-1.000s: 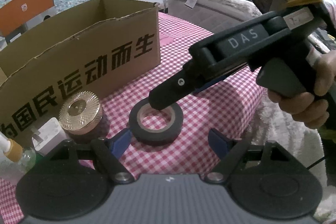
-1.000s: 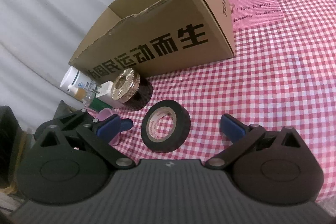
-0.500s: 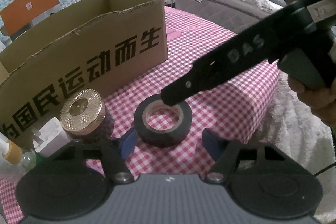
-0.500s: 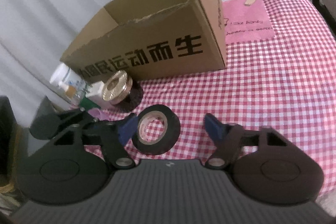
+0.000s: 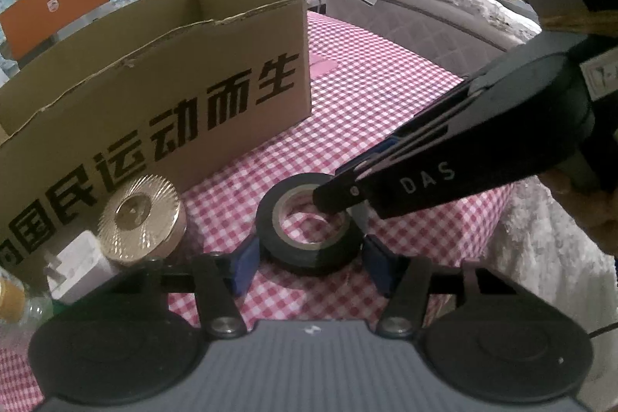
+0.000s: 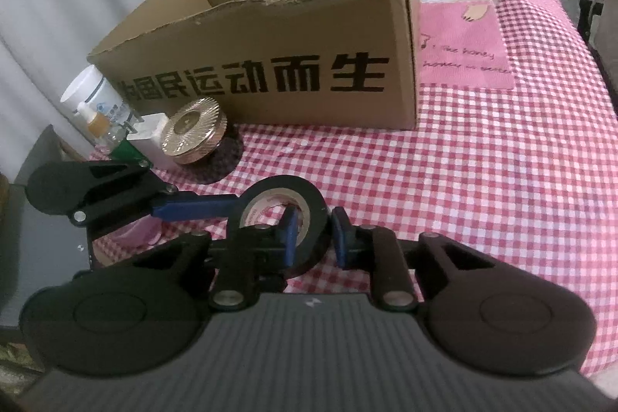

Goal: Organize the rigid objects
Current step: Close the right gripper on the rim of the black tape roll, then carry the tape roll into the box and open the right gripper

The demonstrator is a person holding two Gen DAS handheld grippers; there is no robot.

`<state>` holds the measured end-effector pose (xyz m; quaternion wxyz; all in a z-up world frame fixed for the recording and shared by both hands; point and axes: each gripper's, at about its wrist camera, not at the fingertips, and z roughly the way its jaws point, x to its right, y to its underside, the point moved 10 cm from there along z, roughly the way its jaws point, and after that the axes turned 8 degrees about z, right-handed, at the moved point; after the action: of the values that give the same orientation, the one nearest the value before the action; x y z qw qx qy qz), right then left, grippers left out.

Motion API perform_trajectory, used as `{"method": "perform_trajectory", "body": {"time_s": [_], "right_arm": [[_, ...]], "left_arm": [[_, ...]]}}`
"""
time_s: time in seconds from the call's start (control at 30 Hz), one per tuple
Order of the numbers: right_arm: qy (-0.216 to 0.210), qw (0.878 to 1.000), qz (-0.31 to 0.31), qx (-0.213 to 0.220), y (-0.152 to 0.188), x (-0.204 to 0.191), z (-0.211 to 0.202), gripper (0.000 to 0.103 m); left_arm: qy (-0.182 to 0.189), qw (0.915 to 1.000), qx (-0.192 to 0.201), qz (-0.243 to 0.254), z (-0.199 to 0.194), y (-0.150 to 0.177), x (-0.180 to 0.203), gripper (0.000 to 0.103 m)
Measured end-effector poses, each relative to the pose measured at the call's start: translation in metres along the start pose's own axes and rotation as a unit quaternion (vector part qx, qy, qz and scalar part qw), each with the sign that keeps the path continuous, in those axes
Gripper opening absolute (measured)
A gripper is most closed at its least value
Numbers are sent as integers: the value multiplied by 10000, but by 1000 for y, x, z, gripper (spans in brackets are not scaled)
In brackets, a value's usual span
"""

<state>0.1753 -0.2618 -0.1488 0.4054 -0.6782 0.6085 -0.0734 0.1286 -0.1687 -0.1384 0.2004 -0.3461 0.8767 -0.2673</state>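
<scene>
The roll of black tape (image 6: 284, 219) sits tipped up on the red-and-white checked cloth (image 6: 483, 188) of the counter, just in front of the open cardboard box (image 6: 270, 64) with its black printed characters. The right tool (image 6: 314, 232) pinches the roll's wall — one blue pad inside the cardboard core, the other against the outer face — its jaws having just drawn together onto it. From the left wrist view the same roll (image 5: 309, 224) lies between the two blue fingers (image 5: 243, 263) of the left tool (image 5: 309, 263), whose jaws have just been narrowing; whether the pads press on the tape I cannot tell (the left one looks to be at its edge, the right one just beside it). In the right wrist view one long blue finger of the left tool reaches in from the left and meets the roll's side. Near the box's left corner stand a jar with a ribbed gold lid (image 6: 193, 130), a white charger block (image 6: 148, 132) and a white bottle (image 6: 92, 91), huddled together and apart from the tape.
</scene>
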Motion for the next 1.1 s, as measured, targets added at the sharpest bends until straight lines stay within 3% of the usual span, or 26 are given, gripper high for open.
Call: {"method": "perform_trajectory", "body": {"time_s": [0.27,0.7,0.9,1.1], "right_arm": [[-38,10000,42,42,1,3,-2,18],[-33,9997,182,144,1,0,-10,17],[26,9991,94,402,-4,-14,-35,18],[13,9957,-160,916,-24,-42,-78,18]], "left_arm": [[86,9999,-29,-118,8,-5,-2,66],[34,9999,61,-128,1,-9,-1,66],[-73,9993,359,-83,-28,-18,0,66],[-413,9949,918,-7,-78,-41,-7,66]]}}
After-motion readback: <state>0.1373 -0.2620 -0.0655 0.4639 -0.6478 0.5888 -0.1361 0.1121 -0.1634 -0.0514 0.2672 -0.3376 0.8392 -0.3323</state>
